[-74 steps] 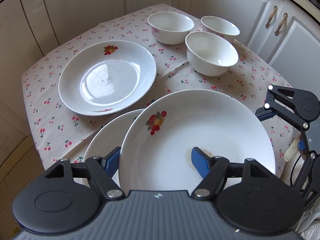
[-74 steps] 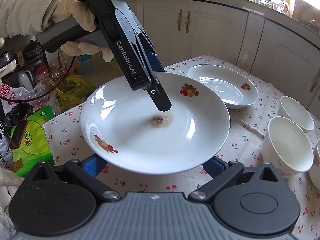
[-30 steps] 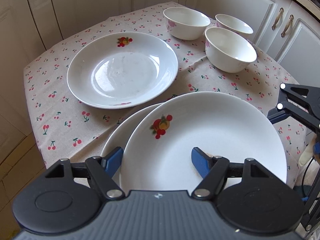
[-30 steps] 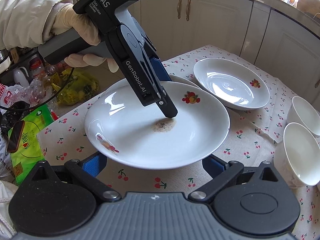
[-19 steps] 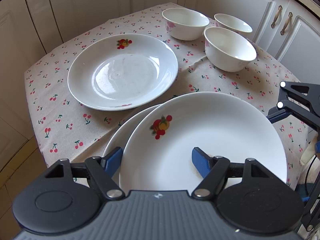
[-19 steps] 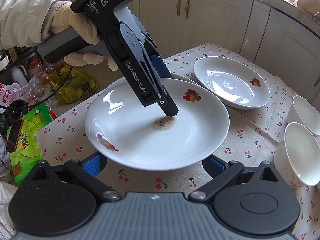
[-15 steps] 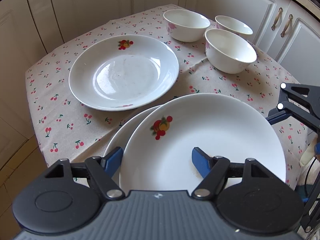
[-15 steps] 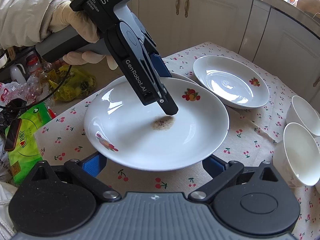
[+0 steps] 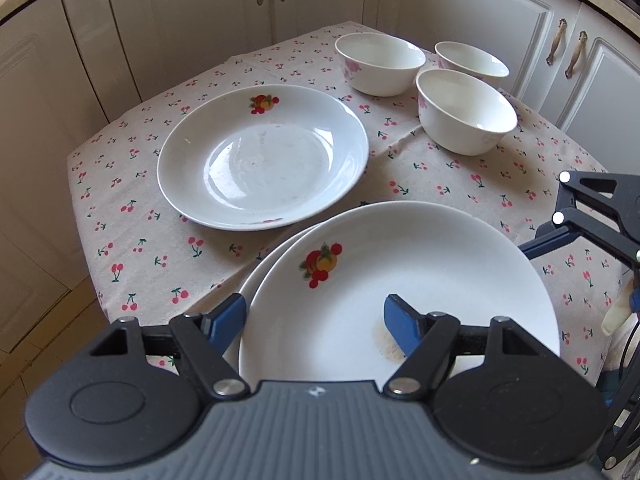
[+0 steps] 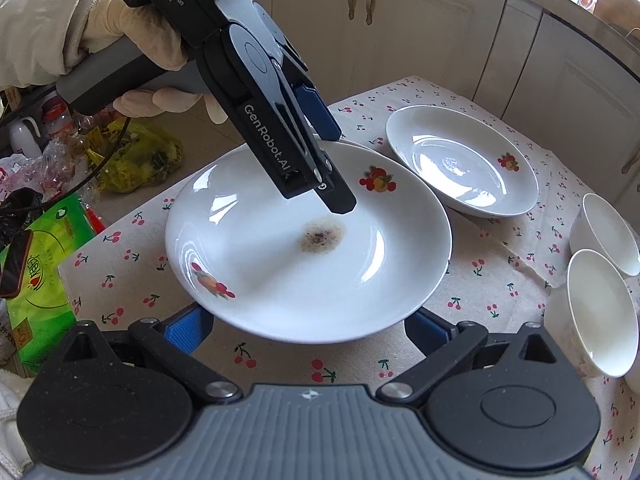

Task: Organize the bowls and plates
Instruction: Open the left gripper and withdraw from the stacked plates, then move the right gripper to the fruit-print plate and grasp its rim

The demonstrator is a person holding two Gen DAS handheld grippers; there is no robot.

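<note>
My left gripper (image 9: 314,318) is shut on the near rim of a white fruit-print plate (image 9: 420,276), one finger over it and one under. The plate has a brown stain (image 10: 322,236) at its centre and sits just over a second plate (image 9: 260,276) on the cherry tablecloth. In the right wrist view the left gripper (image 10: 334,168) pinches that plate's (image 10: 308,248) far rim. My right gripper (image 10: 306,326) is open and empty, its fingers apart below the plate's near rim. A third plate (image 9: 262,156) lies further back. Three white bowls (image 9: 466,110) stand beyond it.
The small table (image 9: 120,216) with the cherry cloth stands in a corner of cream kitchen cabinets (image 9: 200,12). Off its edge in the right wrist view lie a green pack (image 10: 36,280) and plastic bags (image 10: 136,152) on the floor.
My left gripper has carried the stained plate forward and lower, over the second plate. The right gripper has stayed open below the plate's rim.
</note>
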